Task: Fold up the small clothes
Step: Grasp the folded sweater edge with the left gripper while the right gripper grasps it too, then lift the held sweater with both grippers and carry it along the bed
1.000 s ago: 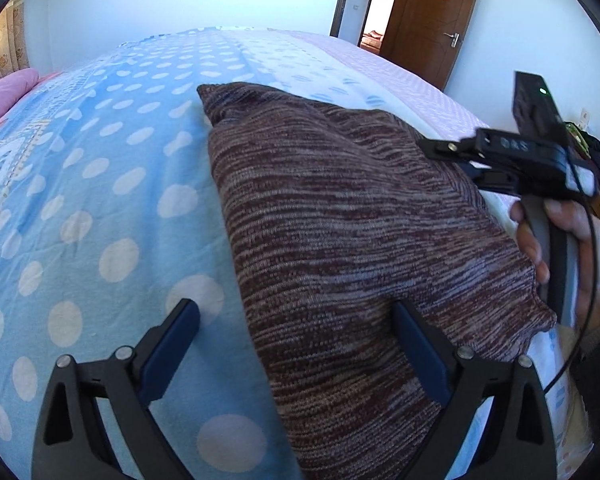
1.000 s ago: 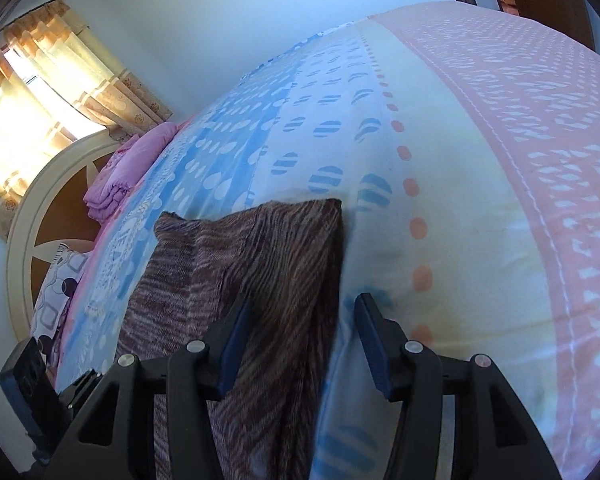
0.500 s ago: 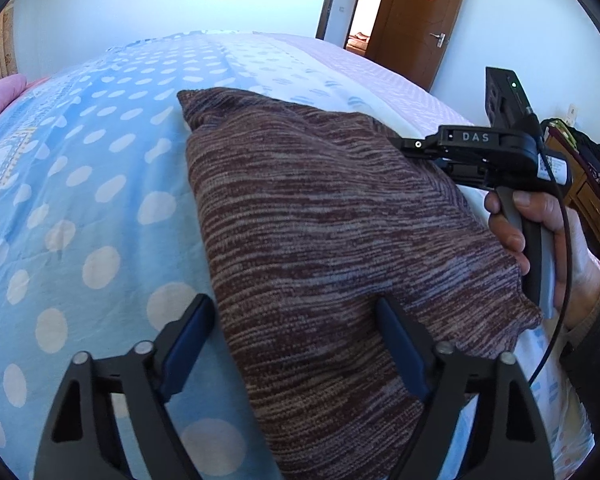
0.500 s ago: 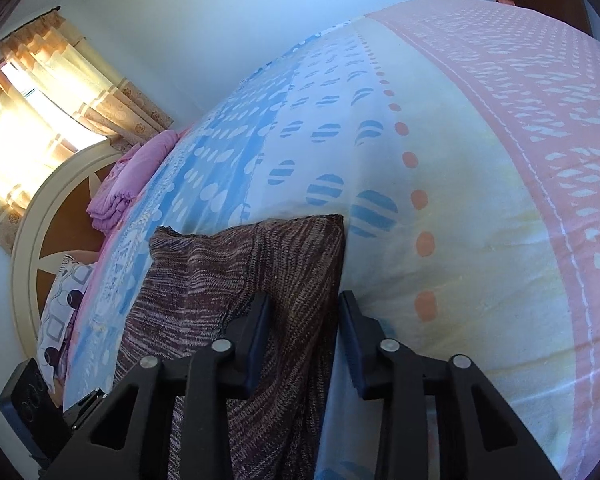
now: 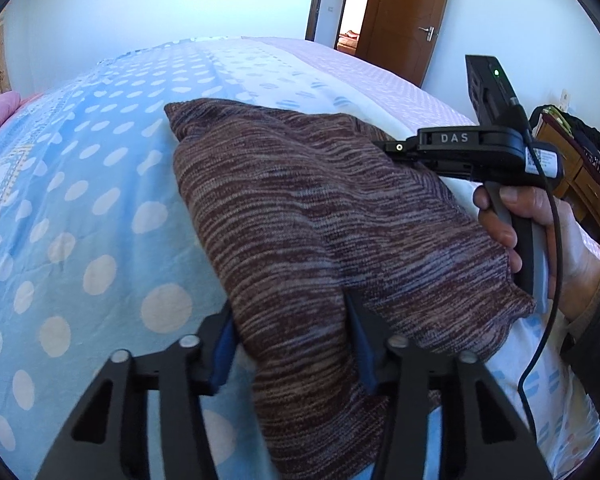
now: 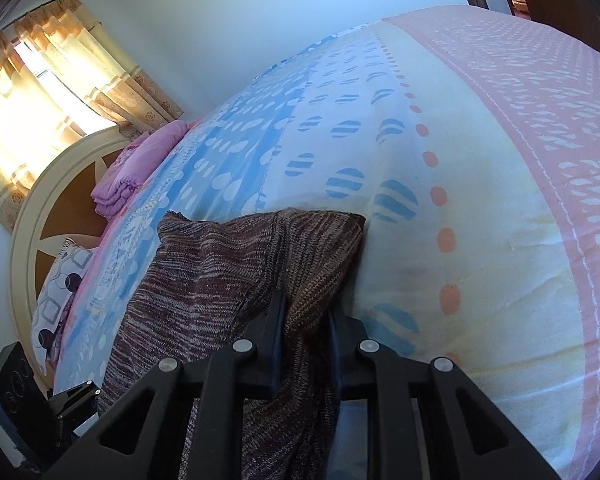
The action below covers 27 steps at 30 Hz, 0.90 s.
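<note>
A brown-and-grey knitted garment (image 5: 324,216) lies on the bedspread (image 5: 92,184). My left gripper (image 5: 292,344) has its jaws closed in around the garment's near left edge, with cloth bunched between them. My right gripper (image 6: 306,316) is shut on the garment (image 6: 228,264) at its right edge, with a fold of knit pinched between the fingers. In the left wrist view the right gripper's body (image 5: 472,152) and the hand holding it are at the garment's right side.
The bed has a blue polka-dot, cream and pink spread (image 6: 480,184). A folded pink blanket (image 6: 136,168) and a patterned pillow (image 6: 60,280) lie by the round headboard (image 6: 28,240). A wooden door (image 5: 412,16) and a dresser (image 5: 580,176) stand to the right.
Both grippers have closed from wide open onto the garment's edges. The right gripper's jaws narrowed first, then pinched a fold of cloth. The left jaws drew in around the near edge.
</note>
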Each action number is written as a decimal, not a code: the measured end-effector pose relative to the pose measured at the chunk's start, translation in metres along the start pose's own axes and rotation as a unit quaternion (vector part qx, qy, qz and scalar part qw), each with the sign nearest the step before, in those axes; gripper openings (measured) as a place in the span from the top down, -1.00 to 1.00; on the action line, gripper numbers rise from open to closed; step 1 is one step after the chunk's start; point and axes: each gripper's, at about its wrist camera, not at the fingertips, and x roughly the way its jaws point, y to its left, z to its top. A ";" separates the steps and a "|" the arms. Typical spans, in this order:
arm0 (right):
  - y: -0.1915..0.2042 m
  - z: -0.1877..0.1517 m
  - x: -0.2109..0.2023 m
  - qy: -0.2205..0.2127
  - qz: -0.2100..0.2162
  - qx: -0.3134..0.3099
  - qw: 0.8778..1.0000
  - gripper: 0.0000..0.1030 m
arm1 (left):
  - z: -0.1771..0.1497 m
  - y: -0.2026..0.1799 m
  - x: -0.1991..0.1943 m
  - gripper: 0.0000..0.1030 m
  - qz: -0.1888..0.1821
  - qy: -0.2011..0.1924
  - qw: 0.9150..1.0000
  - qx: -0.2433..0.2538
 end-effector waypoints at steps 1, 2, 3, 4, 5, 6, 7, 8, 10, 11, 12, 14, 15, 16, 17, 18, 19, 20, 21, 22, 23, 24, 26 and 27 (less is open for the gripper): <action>0.003 0.000 -0.001 0.000 -0.006 -0.004 1.000 0.66 | 0.001 -0.001 -0.001 0.21 0.002 0.001 1.000 0.004; 0.007 0.000 -0.003 -0.002 -0.012 -0.008 1.000 0.66 | 0.001 -0.004 -0.004 0.24 0.008 0.003 1.000 0.009; 0.012 0.000 -0.005 -0.004 -0.015 -0.009 1.000 0.67 | 0.002 -0.005 -0.006 0.29 0.012 0.006 1.000 0.011; 0.016 0.000 -0.008 -0.009 -0.013 -0.009 1.000 0.67 | 0.003 -0.005 -0.008 0.32 0.013 0.007 1.000 0.012; 0.020 -0.001 -0.012 -0.014 -0.009 -0.008 1.000 0.68 | 0.004 -0.005 -0.011 0.34 0.015 0.006 1.000 0.010; 0.025 -0.001 -0.016 -0.020 -0.005 -0.010 1.000 0.68 | 0.004 -0.005 -0.014 0.35 0.016 0.005 1.000 0.008; 0.031 -0.001 -0.021 -0.027 -0.003 -0.014 1.000 0.68 | 0.004 -0.004 -0.017 0.36 0.015 0.005 1.000 0.004; 0.036 -0.002 -0.026 -0.033 -0.003 -0.018 0.999 0.69 | 0.004 -0.002 -0.021 0.37 0.011 0.003 1.000 -0.002; 0.047 -0.002 -0.037 -0.047 -0.003 -0.027 0.999 0.70 | 0.003 0.000 -0.031 0.38 0.005 -0.002 1.000 -0.008; 0.051 -0.002 -0.042 -0.051 -0.002 -0.029 0.998 0.77 | 0.002 0.000 -0.034 0.38 0.006 -0.003 1.000 -0.007; 0.055 -0.003 -0.045 -0.053 -0.001 -0.030 0.998 0.81 | 0.000 -0.001 -0.038 0.38 0.007 -0.003 1.000 -0.005; 0.062 -0.006 -0.050 -0.056 -0.001 -0.033 0.998 0.82 | -0.002 0.000 -0.044 0.38 0.010 -0.003 1.000 -0.005; 0.066 -0.007 -0.051 -0.055 0.000 -0.033 0.998 0.82 | -0.004 0.001 -0.048 0.39 0.011 -0.003 1.000 -0.005; 0.069 -0.009 -0.051 -0.053 0.002 -0.034 0.998 0.82 | -0.005 0.001 -0.050 0.39 0.011 -0.004 1.000 -0.006; 0.072 -0.013 -0.049 -0.049 0.001 -0.036 0.998 0.83 | -0.007 0.002 -0.053 0.39 0.010 -0.004 1.000 -0.008; 0.075 -0.015 -0.047 -0.044 -0.002 -0.036 0.998 0.83 | -0.009 0.003 -0.055 0.39 0.009 -0.003 1.000 -0.010; 0.077 -0.019 -0.044 -0.040 -0.005 -0.036 0.999 0.83 | -0.011 0.003 -0.057 0.39 0.010 -0.002 1.000 -0.012; 0.079 -0.022 -0.042 -0.039 -0.004 -0.035 0.999 0.83 | -0.013 0.003 -0.059 0.39 0.011 -0.002 1.000 -0.013; 0.080 -0.025 -0.041 -0.037 -0.002 -0.033 0.999 0.84 | -0.015 0.004 -0.062 0.39 0.012 -0.002 1.000 -0.013; 0.082 -0.027 -0.041 -0.036 0.002 -0.030 0.999 0.84 | -0.017 0.003 -0.064 0.39 0.013 -0.002 1.000 -0.014; 0.084 -0.029 -0.041 -0.035 0.007 -0.028 0.999 0.84 | -0.020 0.004 -0.068 0.39 0.014 -0.003 1.000 -0.015; 0.086 -0.030 -0.040 -0.034 0.012 -0.025 0.999 0.84 | -0.021 0.007 -0.069 0.39 0.014 -0.003 1.000 -0.017; 0.093 -0.034 -0.039 -0.030 0.017 -0.027 0.999 0.84 | -0.025 0.011 -0.073 0.39 0.017 -0.003 1.000 -0.020; 0.098 -0.036 -0.038 -0.028 0.019 -0.030 0.999 0.84 | -0.027 0.013 -0.075 0.39 0.019 -0.004 1.000 -0.021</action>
